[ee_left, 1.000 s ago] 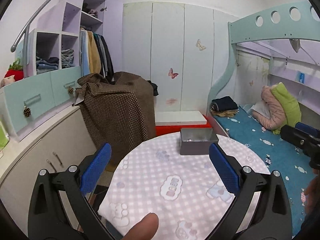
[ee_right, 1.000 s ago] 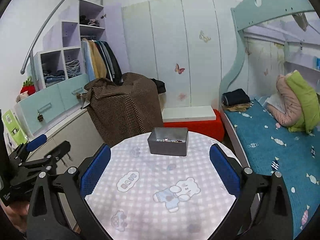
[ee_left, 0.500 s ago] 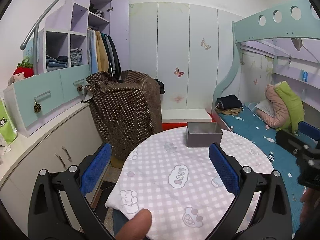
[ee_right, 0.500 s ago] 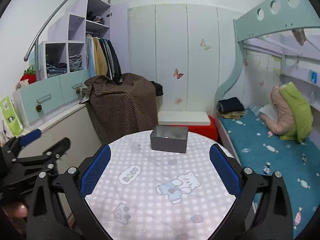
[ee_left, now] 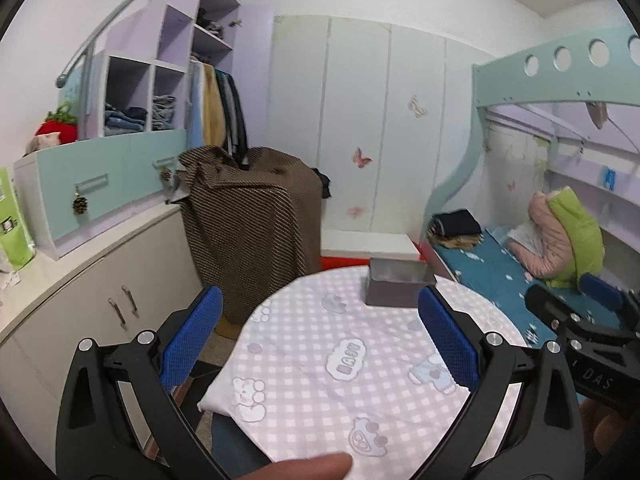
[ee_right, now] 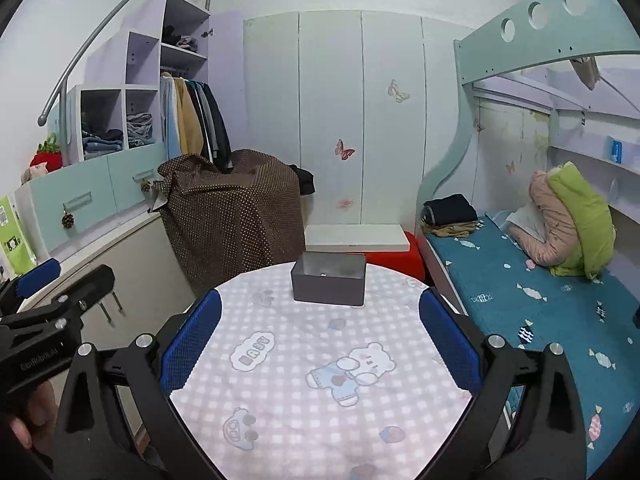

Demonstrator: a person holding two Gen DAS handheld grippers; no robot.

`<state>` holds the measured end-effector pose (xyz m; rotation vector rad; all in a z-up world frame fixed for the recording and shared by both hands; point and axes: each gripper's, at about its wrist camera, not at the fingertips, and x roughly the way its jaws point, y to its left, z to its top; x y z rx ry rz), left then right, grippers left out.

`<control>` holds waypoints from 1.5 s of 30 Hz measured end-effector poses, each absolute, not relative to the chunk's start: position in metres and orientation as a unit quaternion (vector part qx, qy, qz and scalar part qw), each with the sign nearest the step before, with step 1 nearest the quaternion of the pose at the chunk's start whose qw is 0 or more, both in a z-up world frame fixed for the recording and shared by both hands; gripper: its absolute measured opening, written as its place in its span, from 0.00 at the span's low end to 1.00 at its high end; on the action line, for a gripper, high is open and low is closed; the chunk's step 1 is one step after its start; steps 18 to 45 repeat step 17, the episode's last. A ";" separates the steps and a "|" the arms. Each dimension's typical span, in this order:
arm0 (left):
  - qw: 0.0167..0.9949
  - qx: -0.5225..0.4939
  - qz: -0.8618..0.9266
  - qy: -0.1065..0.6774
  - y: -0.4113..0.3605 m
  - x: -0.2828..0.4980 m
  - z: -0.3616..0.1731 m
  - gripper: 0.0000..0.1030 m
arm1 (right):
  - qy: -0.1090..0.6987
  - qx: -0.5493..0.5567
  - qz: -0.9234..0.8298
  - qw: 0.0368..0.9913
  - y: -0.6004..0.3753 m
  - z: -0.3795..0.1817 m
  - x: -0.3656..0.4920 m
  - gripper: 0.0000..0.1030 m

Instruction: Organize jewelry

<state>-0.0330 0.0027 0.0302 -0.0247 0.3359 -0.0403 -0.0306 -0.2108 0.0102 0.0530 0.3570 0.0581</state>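
1. A round table (ee_right: 320,408) stands in the middle of a child's bedroom, covered with a pink-and-white checked cloth (ee_right: 288,384) printed with bears and clouds.
2. A grey metal box (ee_right: 329,283), open at the top, sits on the far side of the table, nearest the white wardrobe doors (ee_right: 360,120).
3. Something small and pale lies inside the box; it is too small to make out.
4. The left gripper (ee_left: 318,336) hovers above the near left part of the table, its blue-padded fingers (ee_left: 192,336) spread wide with nothing between them.
5. The right gripper (ee_right: 319,338) hangs over the near edge of the table, its blue pads (ee_right: 448,344) likewise held far apart and empty.
6. Both grippers point toward the box and are well short of it.
7. A fingertip (ee_left: 304,466) shows at the bottom of the left wrist view.
8. Beyond the table to the left, a brown dotted blanket (ee_right: 232,220) drapes over some bulky thing.
9. To the right of the table runs a bunk bed (ee_right: 540,300) with a teal sheet and a green-and-pink pillow pile (ee_right: 572,220).
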 end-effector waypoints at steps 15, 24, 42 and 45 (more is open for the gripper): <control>0.985 -0.009 -0.008 0.171 0.003 -0.030 0.029 0.95 | 0.181 0.026 0.037 0.982 -0.209 0.009 -0.030 0.93; 0.985 -0.005 -0.007 0.172 0.002 -0.030 0.028 0.95 | 0.182 0.026 0.037 0.982 -0.209 0.009 -0.030 0.93; 0.985 -0.005 -0.007 0.172 0.002 -0.030 0.028 0.95 | 0.182 0.026 0.037 0.982 -0.209 0.009 -0.030 0.93; 0.985 -0.005 -0.007 0.172 0.002 -0.030 0.028 0.95 | 0.182 0.026 0.037 0.982 -0.209 0.009 -0.030 0.93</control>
